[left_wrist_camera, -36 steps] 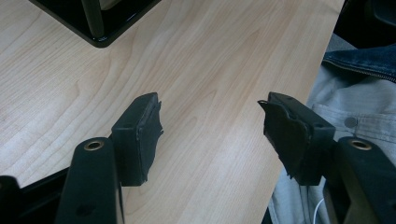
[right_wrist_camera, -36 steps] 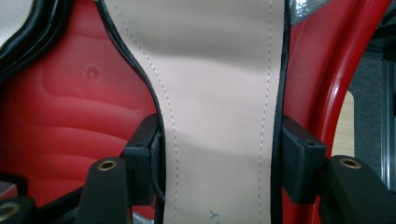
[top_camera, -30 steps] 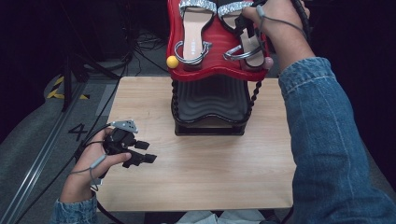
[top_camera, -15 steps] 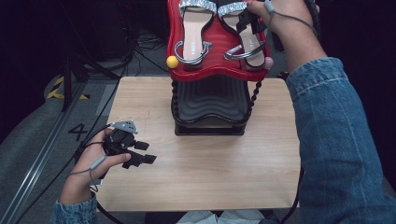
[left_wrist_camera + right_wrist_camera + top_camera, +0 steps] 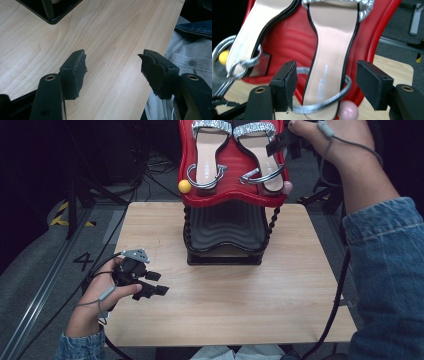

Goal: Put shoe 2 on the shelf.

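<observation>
Right sandal [image 5: 262,157] lies on the red shelf [image 5: 232,197] atop the rack, beside its mate [image 5: 206,155]. Judged: withdraw straight back, clear of the ankle strap [image 5: 322,103] — snagging would drag the shoe. Right hand-held gripper [image 5: 325,82] has just been opening — jaws wide apart, flanking the heel, gripping nothing. Left hand-held gripper [image 5: 150,285], jaws apart, holds nothing over the counter [image 5: 250,300].

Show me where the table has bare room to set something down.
The table is bare right of the rack and along the near edge in front of it, beside the left gripper. The red shelf is crowded: two sandals fill it, with the right gripper above.
</observation>
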A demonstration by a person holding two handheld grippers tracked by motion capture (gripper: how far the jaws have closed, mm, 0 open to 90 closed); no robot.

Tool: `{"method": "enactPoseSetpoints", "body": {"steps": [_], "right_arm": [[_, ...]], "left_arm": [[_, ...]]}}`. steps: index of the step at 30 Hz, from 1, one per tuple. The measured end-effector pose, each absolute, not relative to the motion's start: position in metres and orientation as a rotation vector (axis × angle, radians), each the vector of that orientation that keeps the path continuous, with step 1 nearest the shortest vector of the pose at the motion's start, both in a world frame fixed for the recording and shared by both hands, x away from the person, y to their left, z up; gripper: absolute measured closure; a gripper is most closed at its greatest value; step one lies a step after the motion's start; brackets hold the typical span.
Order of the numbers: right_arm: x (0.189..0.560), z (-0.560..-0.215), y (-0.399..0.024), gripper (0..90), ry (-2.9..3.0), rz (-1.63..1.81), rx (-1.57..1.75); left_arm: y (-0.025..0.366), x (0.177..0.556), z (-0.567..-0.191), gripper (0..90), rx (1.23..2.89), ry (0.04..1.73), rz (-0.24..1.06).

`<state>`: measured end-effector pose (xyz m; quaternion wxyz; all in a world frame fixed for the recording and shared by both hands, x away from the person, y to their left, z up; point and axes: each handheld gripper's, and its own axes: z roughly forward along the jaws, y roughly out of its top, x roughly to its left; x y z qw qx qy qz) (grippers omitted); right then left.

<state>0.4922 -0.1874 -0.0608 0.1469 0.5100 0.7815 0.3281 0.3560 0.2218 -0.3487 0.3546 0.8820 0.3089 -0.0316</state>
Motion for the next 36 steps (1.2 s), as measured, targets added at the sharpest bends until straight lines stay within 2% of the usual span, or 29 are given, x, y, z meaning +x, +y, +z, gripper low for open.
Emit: {"method": "enactPoseSetpoints", "body": {"steps": [16,26,36], "right_arm": [[0.423,-0.081,-0.229,34.8,2.328,0.986,1.300],[0.388,-0.129,-0.257,35.3,2.420,1.023,1.184],[0.373,-0.179,-0.281,36.9,2.469,1.033,1.142]], "left_arm": [[0.231,0.355,-0.348,37.0,2.260,0.829,-0.080],[0.233,0.347,-0.348,37.0,2.253,0.860,-0.068],[0.230,0.344,-0.348,37.0,2.264,0.864,-0.061]]}}
